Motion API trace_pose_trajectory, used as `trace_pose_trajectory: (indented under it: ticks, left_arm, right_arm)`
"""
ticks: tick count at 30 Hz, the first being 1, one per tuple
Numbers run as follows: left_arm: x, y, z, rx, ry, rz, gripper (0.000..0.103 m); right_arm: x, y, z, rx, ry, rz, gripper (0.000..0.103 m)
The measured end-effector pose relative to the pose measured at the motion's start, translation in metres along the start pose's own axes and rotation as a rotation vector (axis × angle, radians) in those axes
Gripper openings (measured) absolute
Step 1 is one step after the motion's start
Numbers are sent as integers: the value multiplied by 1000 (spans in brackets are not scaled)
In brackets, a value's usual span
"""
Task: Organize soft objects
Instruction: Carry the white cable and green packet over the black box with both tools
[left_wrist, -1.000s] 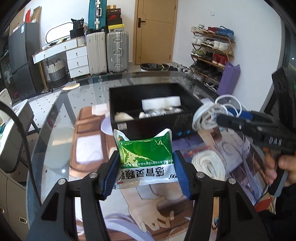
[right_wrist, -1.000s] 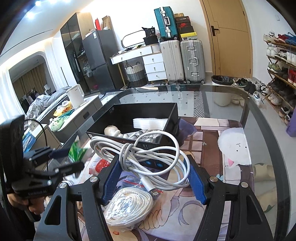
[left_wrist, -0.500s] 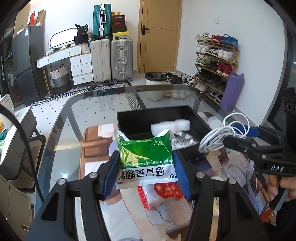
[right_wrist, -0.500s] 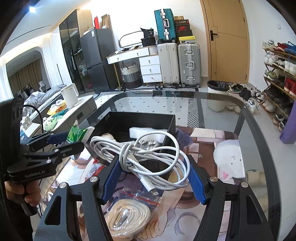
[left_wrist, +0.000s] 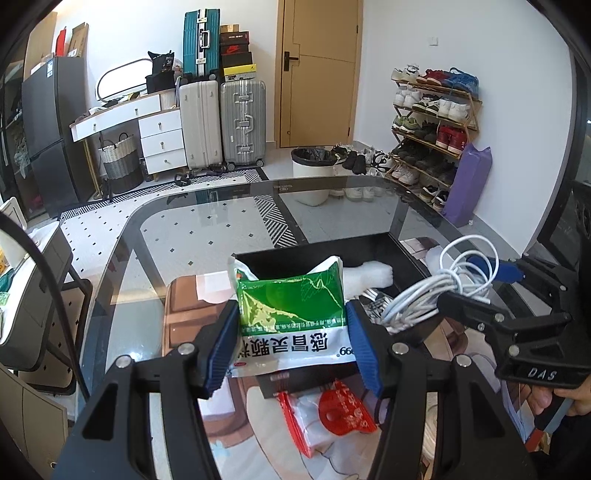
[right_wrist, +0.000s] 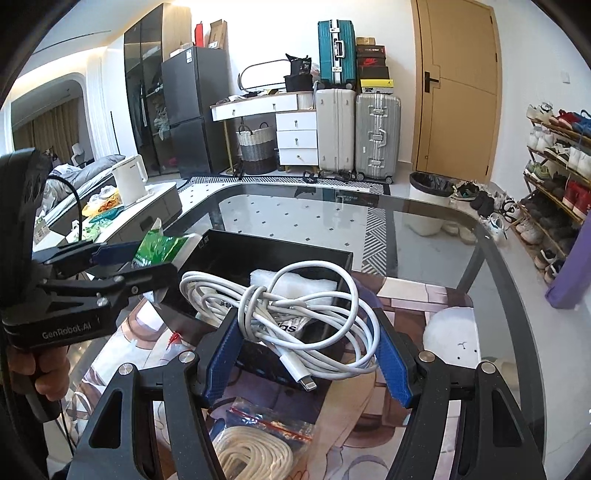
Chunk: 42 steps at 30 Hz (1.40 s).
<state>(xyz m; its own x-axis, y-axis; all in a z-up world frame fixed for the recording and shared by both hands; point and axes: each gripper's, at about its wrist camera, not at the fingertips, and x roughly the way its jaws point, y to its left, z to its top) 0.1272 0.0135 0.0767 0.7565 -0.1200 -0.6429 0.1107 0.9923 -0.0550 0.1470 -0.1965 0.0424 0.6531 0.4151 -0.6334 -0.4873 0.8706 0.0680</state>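
My left gripper (left_wrist: 291, 347) is shut on a green and white sachet pack (left_wrist: 291, 314) and holds it above the near wall of a black box (left_wrist: 332, 254). My right gripper (right_wrist: 308, 341) is shut on a coiled white cable (right_wrist: 295, 314) and holds it over the near edge of the black box (right_wrist: 280, 251). The box holds a white foam piece (right_wrist: 295, 282) and other soft items. Each gripper shows in the other's view: the right gripper (left_wrist: 476, 284) to the right with the cable, the left gripper (right_wrist: 136, 260) to the left with the pack.
On the glass table (left_wrist: 177, 243) in front of the box lie a red and clear bag (left_wrist: 332, 417) and a bag of white rope (right_wrist: 255, 446). A white soft toy (right_wrist: 454, 332) shows under the glass at right. Suitcases, drawers and a shoe rack stand beyond.
Both grippers have risen and moved forward with their loads, so the box now sits lower in view and closer beneath them. The red bag has come into the left wrist view.
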Motion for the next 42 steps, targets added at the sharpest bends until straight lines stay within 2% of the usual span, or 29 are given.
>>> trace_pose_trajectory:
  ticks: [11, 28, 42]
  left_arm:
    - [15, 7, 14, -3, 11, -13, 57]
    - [34, 3, 22, 29, 37, -40, 57]
    - [54, 4, 20, 11, 70, -54, 58]
  right_arm:
    - [22, 11, 13, -69, 21, -10, 69]
    - [49, 26, 13, -165, 56, 14, 69]
    - [62, 26, 16, -171, 64, 30, 69]
